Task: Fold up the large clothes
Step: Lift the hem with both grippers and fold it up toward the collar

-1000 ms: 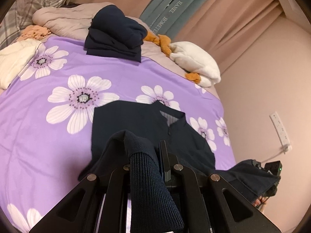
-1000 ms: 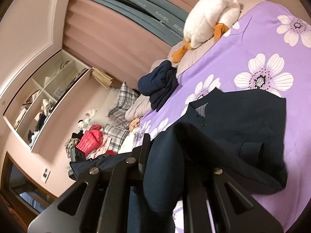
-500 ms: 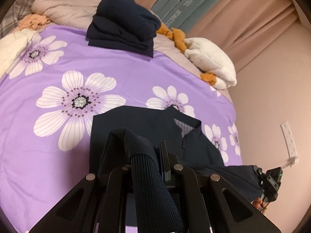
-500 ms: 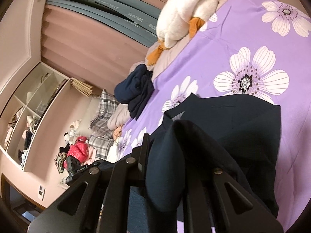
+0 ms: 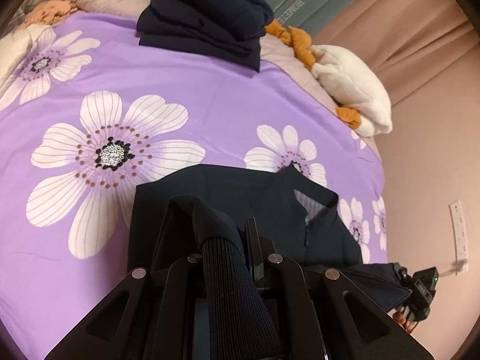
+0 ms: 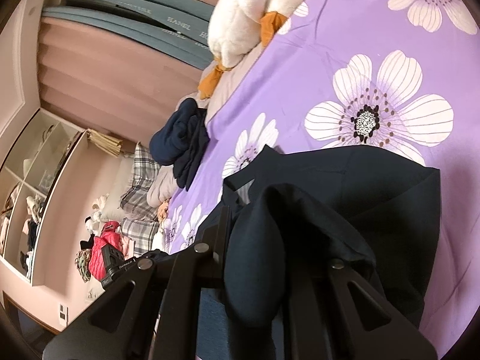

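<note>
- The left claw [image 5: 237, 240] pinches the ribbed hem of the navy jacket [image 5: 240, 198].
- The right claw [image 6: 270, 240] pinches its other corner.
- Uneven lowering onto the bed [image 5: 210, 90] can make a crooked fold.

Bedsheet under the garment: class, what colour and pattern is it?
The bedsheet is lilac purple with large white flowers, clearest in the left wrist view.

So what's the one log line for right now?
left gripper: shut on dark navy collared jacket | right gripper: shut on jacket | purple flowered bedsheet

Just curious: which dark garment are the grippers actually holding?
The flat navy collared top nearest them, not the folded navy pile by the plush goose.
</note>
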The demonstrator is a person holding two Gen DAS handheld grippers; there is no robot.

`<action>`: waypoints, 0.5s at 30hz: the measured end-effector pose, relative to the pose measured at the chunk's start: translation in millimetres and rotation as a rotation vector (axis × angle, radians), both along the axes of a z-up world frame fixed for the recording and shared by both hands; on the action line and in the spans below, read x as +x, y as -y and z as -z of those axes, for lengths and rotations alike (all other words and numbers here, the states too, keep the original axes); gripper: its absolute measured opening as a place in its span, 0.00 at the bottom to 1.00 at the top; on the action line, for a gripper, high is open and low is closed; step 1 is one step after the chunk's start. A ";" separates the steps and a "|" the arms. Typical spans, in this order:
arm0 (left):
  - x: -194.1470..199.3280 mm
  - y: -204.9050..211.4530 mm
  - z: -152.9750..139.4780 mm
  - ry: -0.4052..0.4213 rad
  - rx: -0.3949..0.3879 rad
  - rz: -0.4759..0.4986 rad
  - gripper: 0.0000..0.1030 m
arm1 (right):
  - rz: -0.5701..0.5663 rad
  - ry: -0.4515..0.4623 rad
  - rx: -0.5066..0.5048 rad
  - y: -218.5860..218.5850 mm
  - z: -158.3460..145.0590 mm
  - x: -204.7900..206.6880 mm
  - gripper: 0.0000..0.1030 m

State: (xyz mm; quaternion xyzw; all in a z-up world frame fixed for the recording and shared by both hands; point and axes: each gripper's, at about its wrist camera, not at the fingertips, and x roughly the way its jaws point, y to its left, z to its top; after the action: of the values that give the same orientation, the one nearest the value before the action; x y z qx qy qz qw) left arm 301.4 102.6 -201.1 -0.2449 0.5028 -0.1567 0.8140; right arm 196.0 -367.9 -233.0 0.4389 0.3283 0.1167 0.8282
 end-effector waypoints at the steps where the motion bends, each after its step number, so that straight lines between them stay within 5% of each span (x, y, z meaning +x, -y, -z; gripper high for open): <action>1: 4.4 -0.1 3.1 -0.012 -0.001 -0.002 0.07 | 0.004 -0.009 0.004 1.9 3.6 4.4 0.13; 15: 64.0 25.3 40.9 -0.113 0.068 -0.012 0.07 | 0.073 -0.124 0.067 28.8 50.6 48.3 0.14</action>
State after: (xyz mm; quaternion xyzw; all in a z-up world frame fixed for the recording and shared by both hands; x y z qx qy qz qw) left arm 365.5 77.3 -242.0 -0.2286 0.5514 -0.1208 0.7932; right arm 244.3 -396.7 -283.5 0.4843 0.3587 0.0698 0.7949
